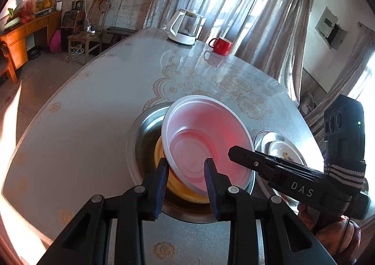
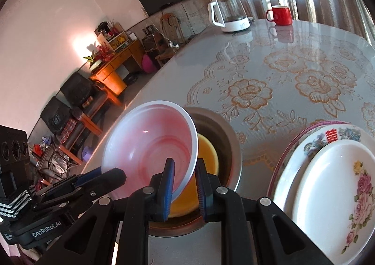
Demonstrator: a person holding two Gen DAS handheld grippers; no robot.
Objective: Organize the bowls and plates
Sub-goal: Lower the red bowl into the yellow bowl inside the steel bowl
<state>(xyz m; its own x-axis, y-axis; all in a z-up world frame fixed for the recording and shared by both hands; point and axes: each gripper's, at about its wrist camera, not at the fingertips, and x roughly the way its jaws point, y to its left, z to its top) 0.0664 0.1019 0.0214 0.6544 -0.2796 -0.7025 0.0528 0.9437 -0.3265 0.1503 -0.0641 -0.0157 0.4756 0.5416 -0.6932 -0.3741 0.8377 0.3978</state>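
Observation:
A white plastic bowl (image 1: pixel 206 133) with a pink tint hangs tilted over a steel basin (image 1: pixel 140 138) that has a yellow bowl (image 1: pixel 185 193) inside. My left gripper (image 1: pixel 186 183) is shut on the white bowl's near rim. My right gripper (image 1: pixel 232 152) reaches in from the right and pinches the same bowl. In the right wrist view the right gripper (image 2: pixel 185 185) is shut on the white bowl's (image 2: pixel 145 145) rim, above the yellow bowl (image 2: pixel 208 154) and the basin (image 2: pixel 230 147). The left gripper (image 2: pixel 117 176) holds the rim at lower left.
A stack of flowered plates (image 2: pixel 328 171) lies right of the basin, also seen as plates (image 1: pixel 281 150). A glass kettle (image 1: pixel 185 28) and a red mug (image 1: pixel 221 45) stand at the far edge of the flowered table (image 1: pixel 93 112). Curtains hang behind.

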